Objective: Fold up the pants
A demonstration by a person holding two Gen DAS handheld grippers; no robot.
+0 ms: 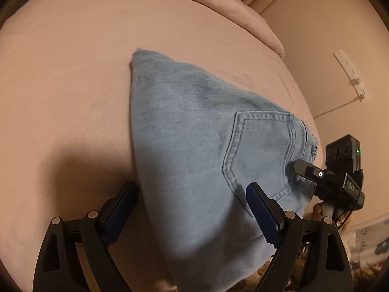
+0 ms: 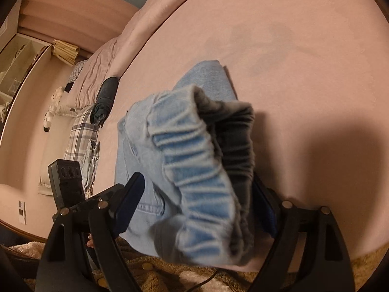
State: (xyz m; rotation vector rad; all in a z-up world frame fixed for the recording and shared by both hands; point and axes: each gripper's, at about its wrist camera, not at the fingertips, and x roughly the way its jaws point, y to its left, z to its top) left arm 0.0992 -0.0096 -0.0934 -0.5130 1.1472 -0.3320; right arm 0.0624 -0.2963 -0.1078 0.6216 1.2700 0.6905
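Light blue denim pants lie folded on the pink bed, back pocket facing up. My left gripper is open, its fingers spread over the near edge of the pants, gripping nothing. In the left wrist view the right gripper reaches in at the waist end from the right. In the right wrist view the elastic waistband bunches up between the wide-apart fingers of my right gripper. The right finger is mostly hidden behind the cloth.
A pink duvet is heaped at the far side of the bed. A dark garment and plaid cloth lie at the bed's left edge. A shaggy rug covers the floor. A power strip hangs on the wall.
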